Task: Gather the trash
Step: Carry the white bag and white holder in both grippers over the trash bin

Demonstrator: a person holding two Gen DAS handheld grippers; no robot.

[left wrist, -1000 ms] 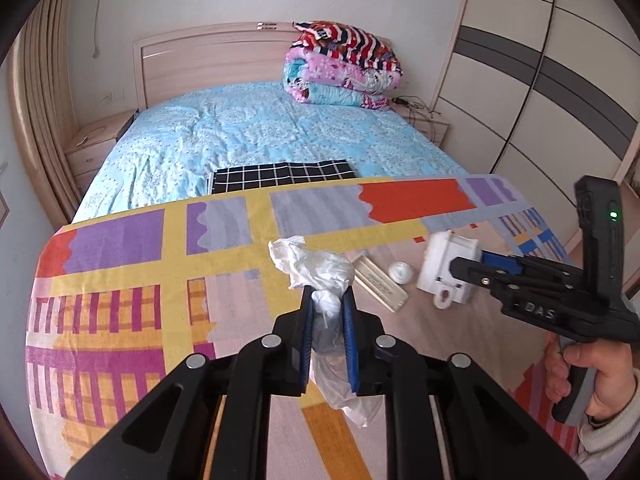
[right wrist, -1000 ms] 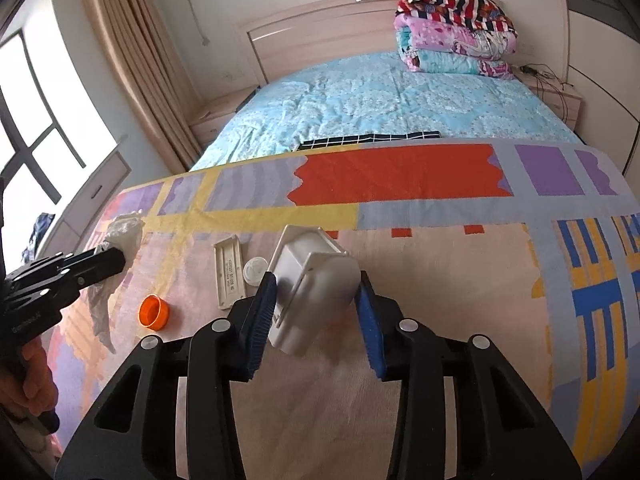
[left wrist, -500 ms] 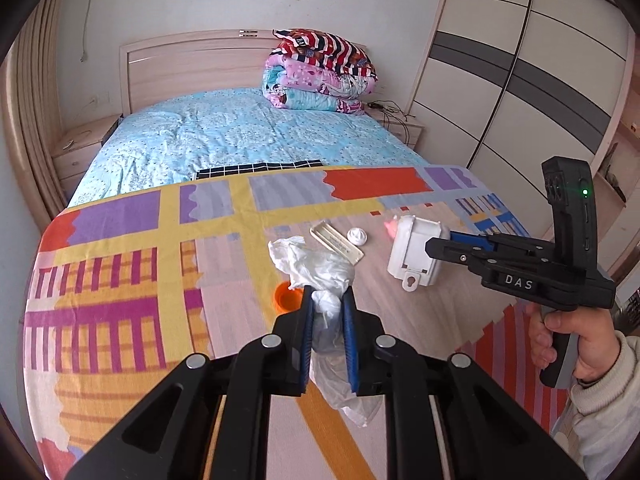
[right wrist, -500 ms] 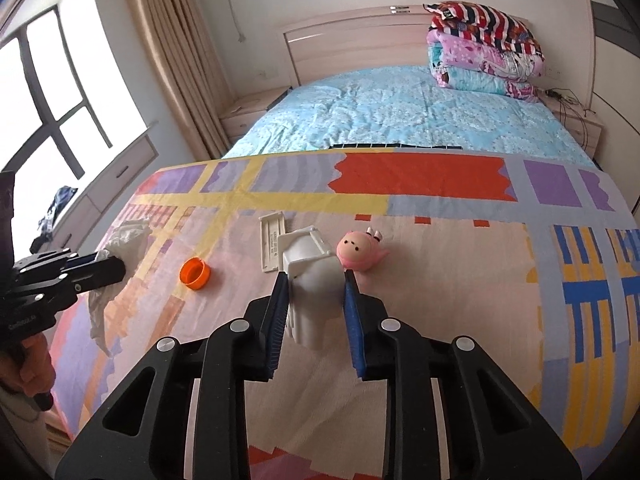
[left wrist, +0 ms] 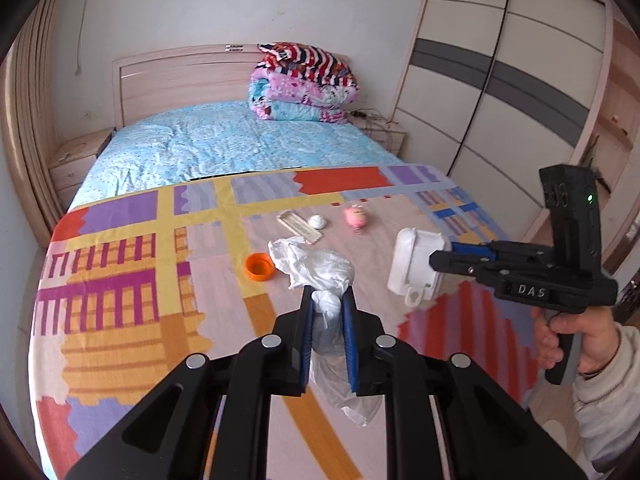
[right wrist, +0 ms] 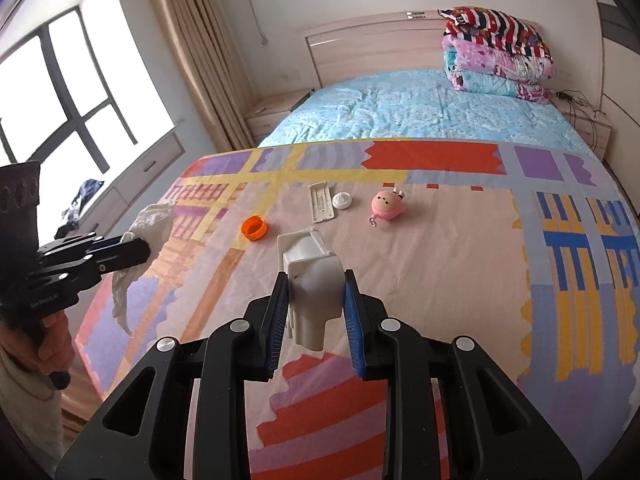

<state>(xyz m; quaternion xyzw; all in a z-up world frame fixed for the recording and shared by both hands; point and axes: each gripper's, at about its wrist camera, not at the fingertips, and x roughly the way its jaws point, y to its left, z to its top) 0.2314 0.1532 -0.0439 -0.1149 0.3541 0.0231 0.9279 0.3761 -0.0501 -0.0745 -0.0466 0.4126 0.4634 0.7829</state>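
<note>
Plastic bag [left wrist: 320, 268]: white and crumpled, pinched between the jaws of the left gripper [left wrist: 327, 300]; its loose end hangs below the jaws, above the patterned blanket [left wrist: 120, 280].
Left gripper: jaws nearly together, clamped on the bag; seen from the right wrist camera at the left edge, bag trailing from its tip.
White plastic box [right wrist: 314, 276]: squeezed between the blue pads of the right gripper [right wrist: 316, 292], held clear of the blanket.
Right gripper: jaws closed down onto the box within the last second, now narrow and gripping its sides; a hand [left wrist: 576, 344] in a pale sleeve holds its handle.
Orange cap [right wrist: 253, 228]: lying open side up on the blanket, between the two grippers.
Flat white strip [right wrist: 321, 202]: on the blanket beyond the cap, just beside a small round white cap [right wrist: 342, 201].
Pink toy [right wrist: 386, 205]: on the blanket, right of the round cap.
Bed [right wrist: 420, 108]: blue sheet beyond the blanket, folded quilts [right wrist: 496, 54] stacked at the headboard.
</note>
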